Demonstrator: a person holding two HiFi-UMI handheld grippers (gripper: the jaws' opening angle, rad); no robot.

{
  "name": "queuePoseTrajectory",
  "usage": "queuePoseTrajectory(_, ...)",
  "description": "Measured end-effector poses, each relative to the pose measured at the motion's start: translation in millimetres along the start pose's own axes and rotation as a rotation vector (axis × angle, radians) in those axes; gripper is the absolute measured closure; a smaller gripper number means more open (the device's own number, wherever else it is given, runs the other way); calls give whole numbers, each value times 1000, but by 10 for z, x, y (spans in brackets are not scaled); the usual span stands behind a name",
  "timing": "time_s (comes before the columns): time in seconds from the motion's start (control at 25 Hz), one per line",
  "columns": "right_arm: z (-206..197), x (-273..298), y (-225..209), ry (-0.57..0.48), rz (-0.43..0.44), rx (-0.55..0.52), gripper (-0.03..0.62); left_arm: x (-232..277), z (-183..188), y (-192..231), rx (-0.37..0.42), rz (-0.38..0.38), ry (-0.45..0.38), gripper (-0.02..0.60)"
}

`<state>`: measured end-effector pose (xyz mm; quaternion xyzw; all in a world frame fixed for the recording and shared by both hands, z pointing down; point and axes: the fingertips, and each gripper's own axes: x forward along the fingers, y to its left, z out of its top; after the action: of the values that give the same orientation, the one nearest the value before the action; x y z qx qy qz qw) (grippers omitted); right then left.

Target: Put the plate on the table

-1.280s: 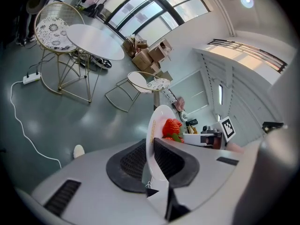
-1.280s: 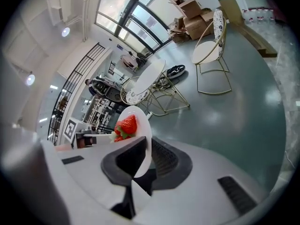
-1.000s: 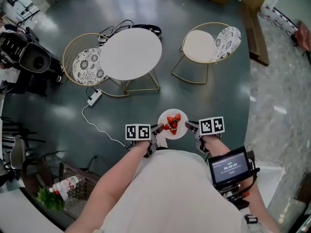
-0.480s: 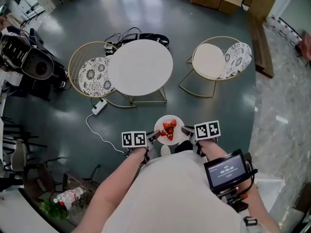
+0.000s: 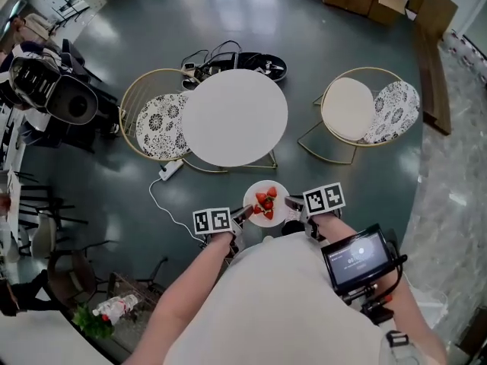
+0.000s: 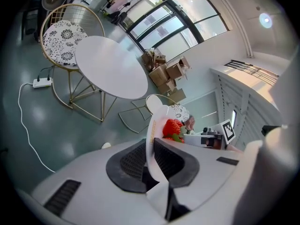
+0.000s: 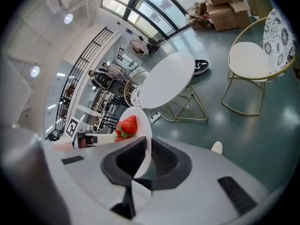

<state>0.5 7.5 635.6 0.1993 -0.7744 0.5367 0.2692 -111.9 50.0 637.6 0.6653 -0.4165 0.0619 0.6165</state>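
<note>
Fingers [image 6: 127, 165] of the left gripper [image 5: 243, 213] clamp one rim of the plate [image 5: 280, 195], and those of the right gripper [image 5: 292, 202] clamp the opposite rim, likely so it stays level and the strawberries [image 5: 266, 201] don't roll. It hangs over the floor [image 5: 99, 196], short of the round worktop [image 5: 234, 117], which looks closer than a second ago.
</note>
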Motion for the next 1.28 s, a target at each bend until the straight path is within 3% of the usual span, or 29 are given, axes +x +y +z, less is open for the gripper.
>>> queuePoseTrajectory(0.36,900,-171,-498,15,47,-11,562,604,765,-315,10,43,-28,555)
queuePoseTrajectory(0.76,1219,-26,-572,62,74,-4,562,679,1055,-259,-21,87,-42,555)
queuePoseTrajectory(1.0,1483,129,-688,69,42,14,562,826,1346,-131,-26,81,-25,555)
queuePoseTrajectory(1.28,2104,198,-700,40,-32,-1,560,985,1986,-100,4,18,-5,554)
